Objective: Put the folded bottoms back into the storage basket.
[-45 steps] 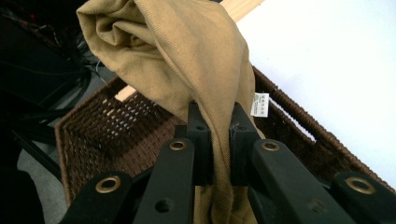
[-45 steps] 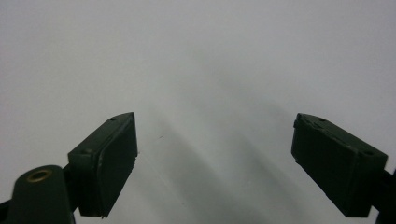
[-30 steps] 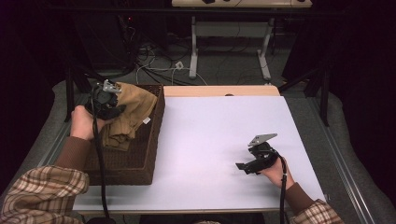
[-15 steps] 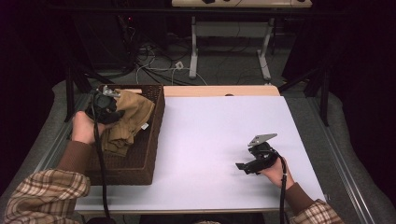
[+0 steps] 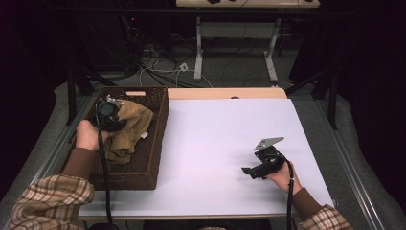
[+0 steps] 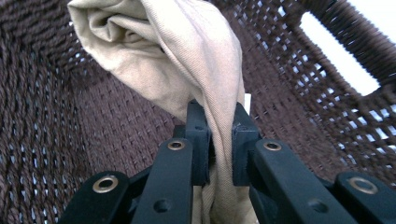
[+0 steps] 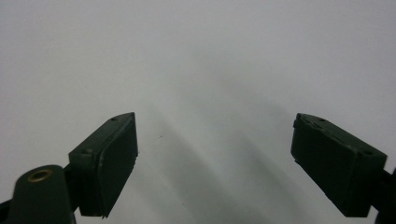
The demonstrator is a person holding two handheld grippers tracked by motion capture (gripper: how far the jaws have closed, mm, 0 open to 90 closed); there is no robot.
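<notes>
Tan cotton cloth (image 5: 125, 132), crumpled and folded over itself, lies inside the dark brown woven wicker basket (image 5: 152, 143) at the left edge of the white tabletop (image 5: 210, 139). The left gripper (image 5: 111, 115) is down in that basket, near its far end, with the person's left hand (image 5: 87, 135) behind it and a plaid sleeve (image 5: 50, 201) trailing toward the near edge. From the left gripper view its two black fingers (image 6: 198, 135) are pinched tight on a fold of the cloth (image 6: 205, 70), the fabric squeezed into a narrow ridge between them and bunching up above, with the basket's woven wall (image 6: 70, 116) and a handle slot (image 6: 336, 51) behind.

Over on the right side of the tabletop, well apart from the basket, the right gripper (image 5: 256, 168) rests low on the bare white surface in the person's right hand (image 5: 282, 175), its grey three-cornered plate (image 5: 268, 143) on top. The right gripper view shows its fingers (image 7: 109, 163) spread wide with nothing between them but the plain tabletop (image 7: 210, 70).

A strip of pale wood (image 5: 225, 93) runs along the far edge of the tabletop beside the basket.
</notes>
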